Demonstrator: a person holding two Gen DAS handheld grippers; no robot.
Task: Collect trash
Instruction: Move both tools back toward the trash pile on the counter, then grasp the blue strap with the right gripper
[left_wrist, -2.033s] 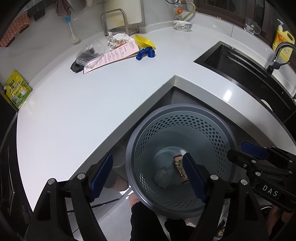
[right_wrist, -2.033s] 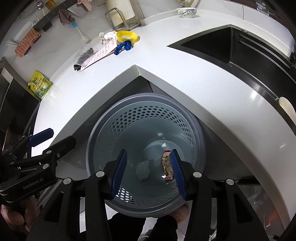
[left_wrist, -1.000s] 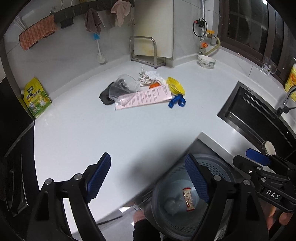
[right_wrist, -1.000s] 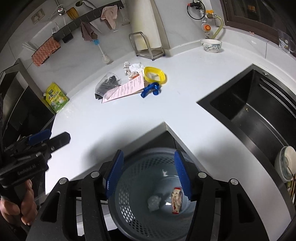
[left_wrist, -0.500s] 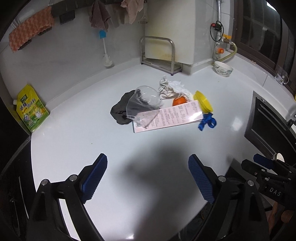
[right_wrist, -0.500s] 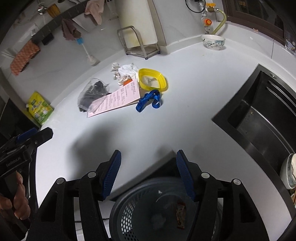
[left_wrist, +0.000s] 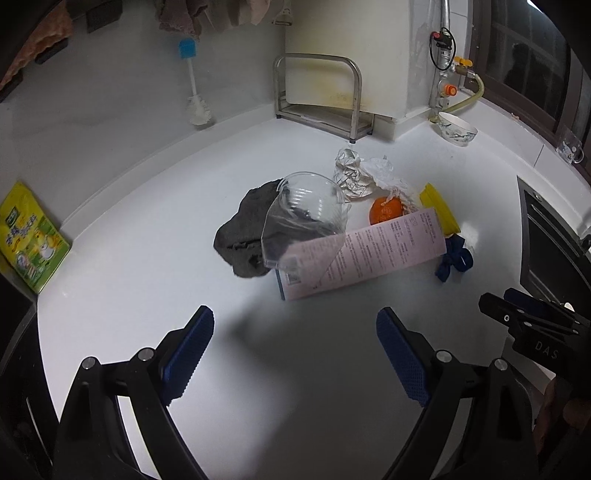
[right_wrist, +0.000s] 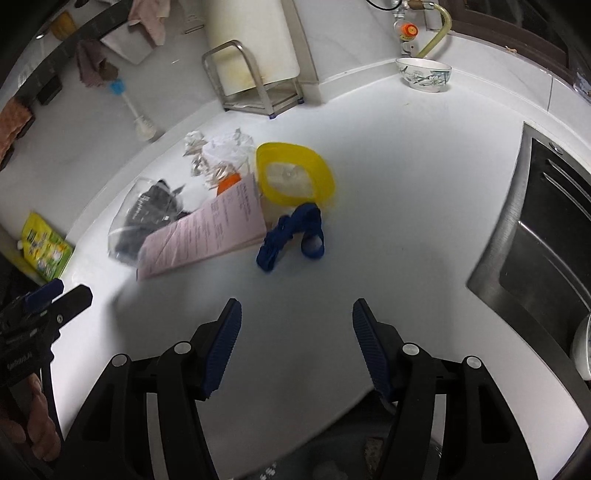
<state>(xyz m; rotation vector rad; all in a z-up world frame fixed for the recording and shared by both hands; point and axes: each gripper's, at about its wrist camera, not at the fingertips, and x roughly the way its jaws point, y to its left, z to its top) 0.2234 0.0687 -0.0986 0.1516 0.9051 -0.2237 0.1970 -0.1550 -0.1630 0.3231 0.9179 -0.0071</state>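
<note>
Left fingers: we hold the left gripper (left_wrist: 295, 350) w/ blue pads wide apart, nothing between them, above the white counter (left_wrist: 155, 258).
Right fingers: right gripper (right_wrist: 297, 343) likewise spread and empty, over the counter near its front edge.
Trash pile: just ahead of both grippers, mid-counter. Pink leaflet (left_wrist: 364, 251) lies nearest; clear plastic cup (left_wrist: 304, 218) tipped on its side, overlapping the leaflet's left end and a dark grey cloth (left_wrist: 240, 232).
Behind leaflet: orange cap (left_wrist: 386, 210), crumpled white paper (left_wrist: 364, 173), yellow lid (right_wrist: 295, 177).
Right of leaflet: blue strap (right_wrist: 291, 236), touching the yellow lid's near edge.
Bin: rim of the grey basket (right_wrist: 332, 461) shows below the counter edge in our right view.
Surrounds: sink (right_wrist: 546, 251) at right, patterned bowl (right_wrist: 424, 74) and metal rack (left_wrist: 321, 96) by the back wall, green-yellow pouch (left_wrist: 27, 240) far left.
</note>
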